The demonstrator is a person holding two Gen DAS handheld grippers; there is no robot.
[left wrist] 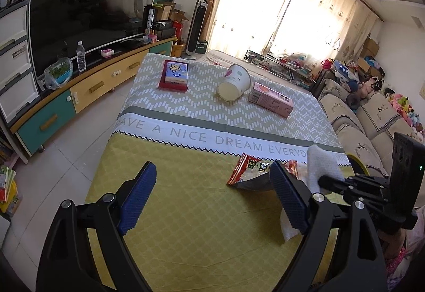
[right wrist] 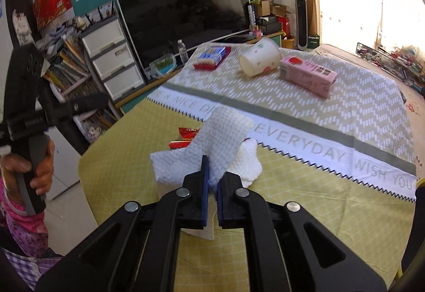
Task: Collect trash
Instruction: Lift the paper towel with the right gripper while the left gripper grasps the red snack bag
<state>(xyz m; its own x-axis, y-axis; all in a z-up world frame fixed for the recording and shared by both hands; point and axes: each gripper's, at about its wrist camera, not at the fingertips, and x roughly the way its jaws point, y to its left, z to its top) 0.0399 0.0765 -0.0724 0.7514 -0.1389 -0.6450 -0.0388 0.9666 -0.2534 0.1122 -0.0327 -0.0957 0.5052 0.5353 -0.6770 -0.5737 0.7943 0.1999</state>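
My right gripper [right wrist: 211, 180] is shut on a white paper towel [right wrist: 220, 143], which rises in a fold above the yellow part of the tablecloth [right wrist: 305, 212]. In the left wrist view the same paper towel [left wrist: 320, 164] hangs from the right gripper [left wrist: 325, 181] at the right edge. A red snack wrapper [left wrist: 248, 168] lies flat beside it; only a sliver of the wrapper [right wrist: 187, 134] shows behind the towel in the right wrist view. My left gripper [left wrist: 211, 197] stands open over bare cloth, left of the wrapper. Farther back lie a tipped paper cup [left wrist: 235, 83] and a pink carton [left wrist: 271, 99].
A blue-and-red box [left wrist: 174, 75] sits at the far left of the cloth. A TV stand with a large screen [left wrist: 87, 10] runs along the left, a beige sofa [left wrist: 366, 116] along the right. A person's hand [right wrist: 34, 167] grips the left tool's handle.
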